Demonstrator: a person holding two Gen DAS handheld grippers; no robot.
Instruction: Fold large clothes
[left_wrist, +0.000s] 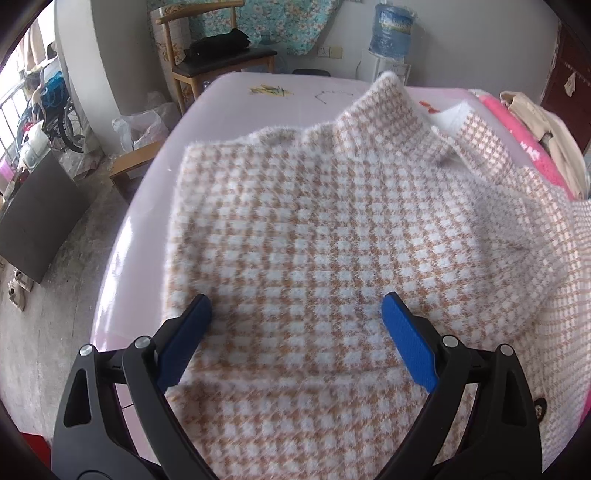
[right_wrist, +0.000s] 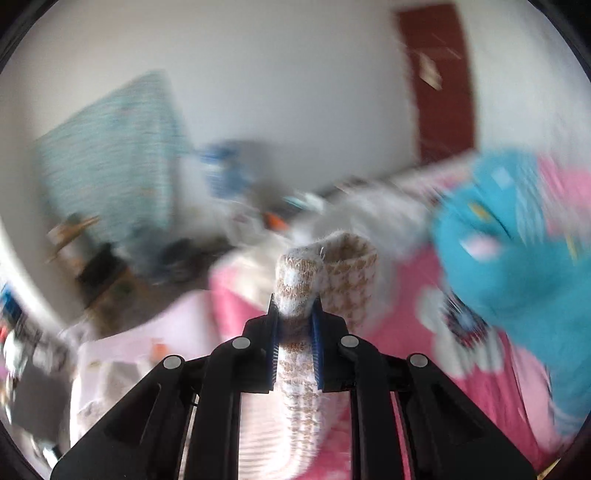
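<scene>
sweater (left_wrist: 314, 229) spread on pink worktop (left_wrist: 236, 88) | left claw (left_wrist: 297, 314) released, hovering above it | right claw (right_wrist: 295, 317) clenched on sweater cuff (right_wrist: 299, 284), background blurred

place: lived-in home room
furniture: wooden chair (left_wrist: 218, 59), pink-covered table (left_wrist: 236, 96)
clutter: water dispenser jug (left_wrist: 393, 33), wheelchair (left_wrist: 61, 107), plastic bags (left_wrist: 142, 125)

Left tool (left_wrist: 297, 310) wide open above checked fuzzy sweater (left_wrist: 314, 221) on pale pink table (left_wrist: 236, 92).
</scene>
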